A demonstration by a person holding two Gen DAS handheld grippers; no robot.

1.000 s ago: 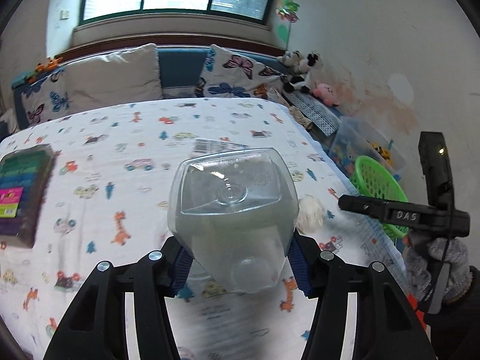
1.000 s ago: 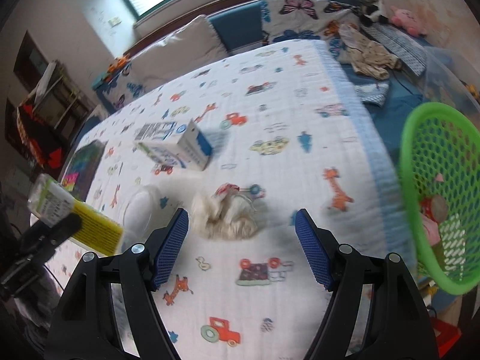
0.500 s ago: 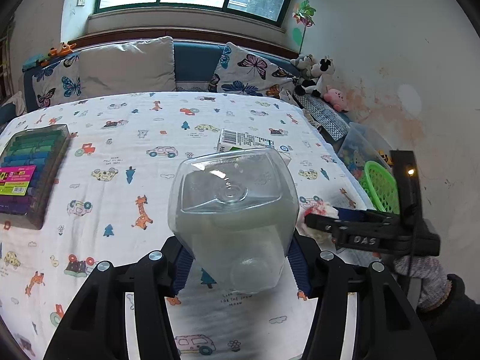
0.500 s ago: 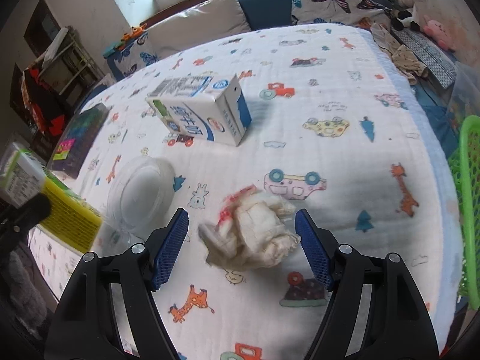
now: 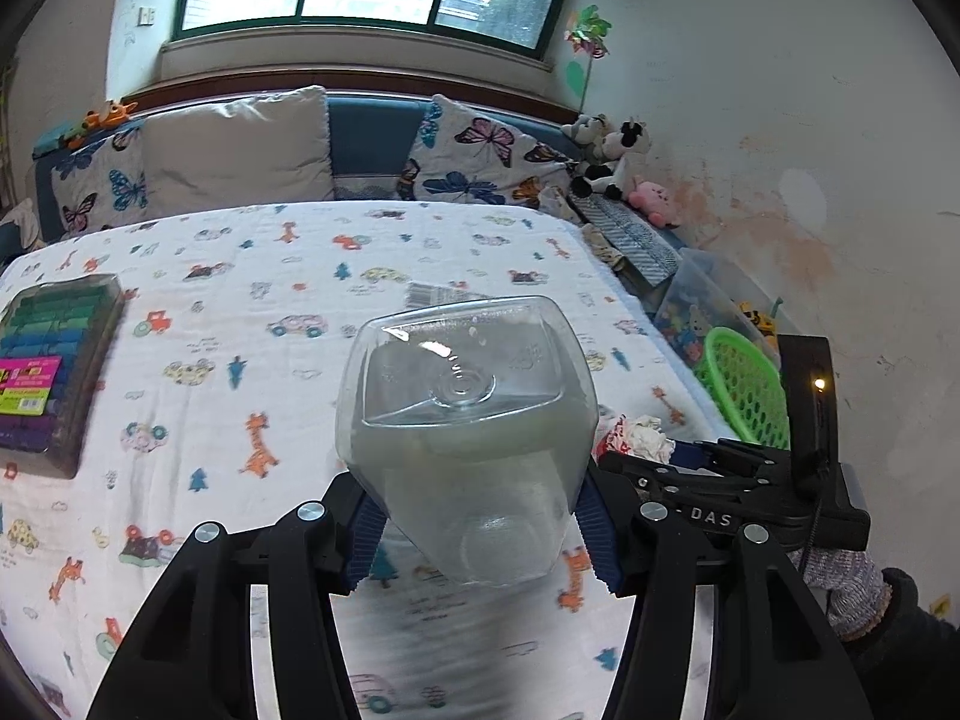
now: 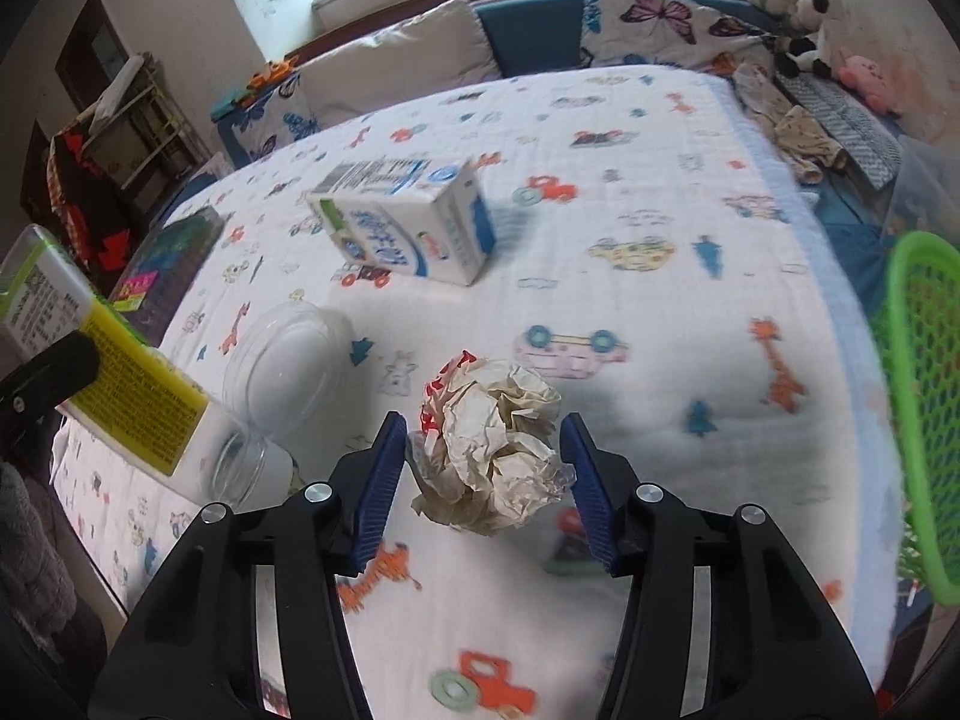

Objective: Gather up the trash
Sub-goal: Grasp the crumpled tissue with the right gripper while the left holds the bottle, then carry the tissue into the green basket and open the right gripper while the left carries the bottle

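So we clamp the clear plastic bottle (image 5: pixel 468 420) in our left gripper (image 5: pixel 480 531) while our right gripper (image 6: pixel 485 480) brackets the crumpled paper wad (image 6: pixel 492 450) on the bed, unclenched, the green basket (image 6: pixel 924 420) waiting alongside.

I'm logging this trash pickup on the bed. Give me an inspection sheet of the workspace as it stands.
Surface: bed sheet with cartoon print, bare in places.
Job's things: clear bottle held by left gripper; crumpled paper on sheet between the right jaws; milk carton lying on its side; green basket off the bed's right edge.
Clutter: marker box at the left.
Grippers: left shut on bottle; right gripper open, jaws flanking the paper.
Cables: black lead on the right gripper.
Surroundings: pillows, plush toys, window.
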